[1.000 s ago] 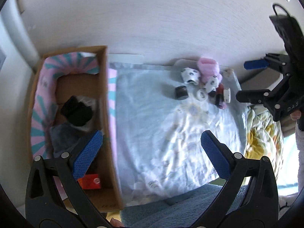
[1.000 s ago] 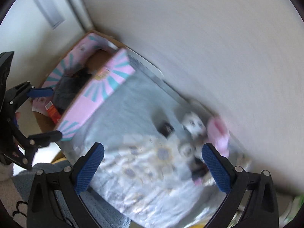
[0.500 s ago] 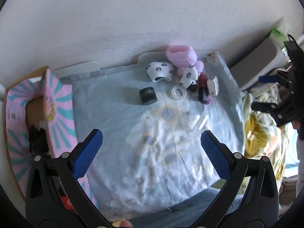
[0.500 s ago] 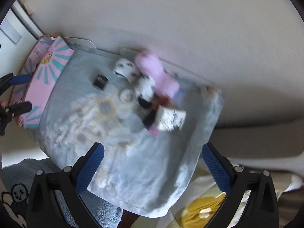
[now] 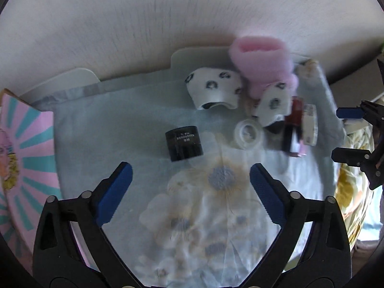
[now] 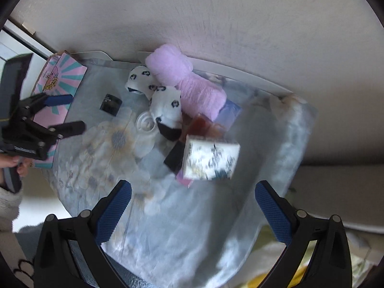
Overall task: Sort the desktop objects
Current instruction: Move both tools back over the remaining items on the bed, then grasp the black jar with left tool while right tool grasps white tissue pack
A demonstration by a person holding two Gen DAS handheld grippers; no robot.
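I counted two panda-print socks (image 5: 213,88) (image 5: 273,106), one pink fluffy roll (image 6: 184,81), one black jar (image 5: 184,142), one clear tape roll (image 5: 248,133), one printed box (image 6: 210,159).

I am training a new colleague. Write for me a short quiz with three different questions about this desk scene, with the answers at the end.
1. True or false: the left tool is shut on the black jar.
2. Which thing lies nearest the clear tape roll? A) a white sock with dark prints B) the pink and teal box C) the right tool
3. Fill in: the fluffy roll by the wall is coloured ____.

Key: 1 false, its jaws are open and empty, and have just been closing a little; 2 A; 3 pink.
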